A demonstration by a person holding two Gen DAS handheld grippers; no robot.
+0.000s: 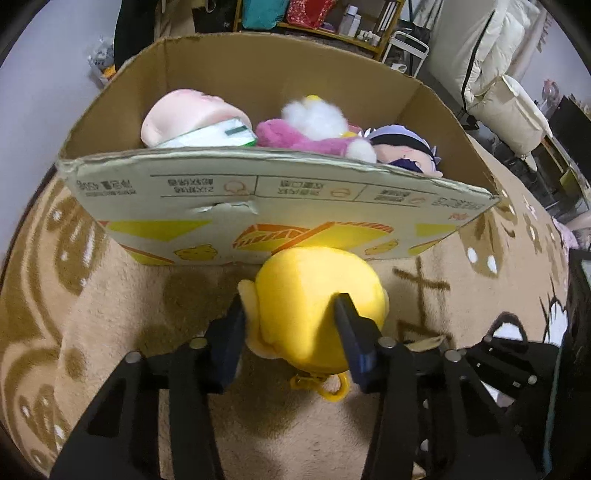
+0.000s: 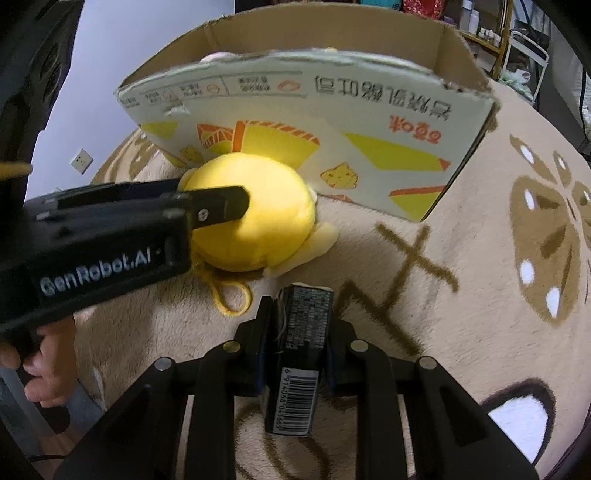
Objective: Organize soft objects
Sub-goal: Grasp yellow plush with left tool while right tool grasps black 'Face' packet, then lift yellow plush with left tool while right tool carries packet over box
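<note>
Left wrist view: yellow plush [image 1: 314, 299] pinched by left gripper [image 1: 291, 310] beside cardboard box [image 1: 280, 206], likely for boxing. Black packet [image 2: 303, 332] clamped in right gripper [image 2: 297, 325].

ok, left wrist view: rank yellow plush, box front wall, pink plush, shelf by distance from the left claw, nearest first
1. yellow plush: gripped in the left claw, on the rug.
2. box front wall: just beyond the plush.
3. pink plush: inside the box, centre.
4. shelf: background, behind the box.

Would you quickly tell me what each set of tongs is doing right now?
Left tongs: closed on the yellow plush toy.
Right tongs: closed on a small black barcoded pack.
</note>
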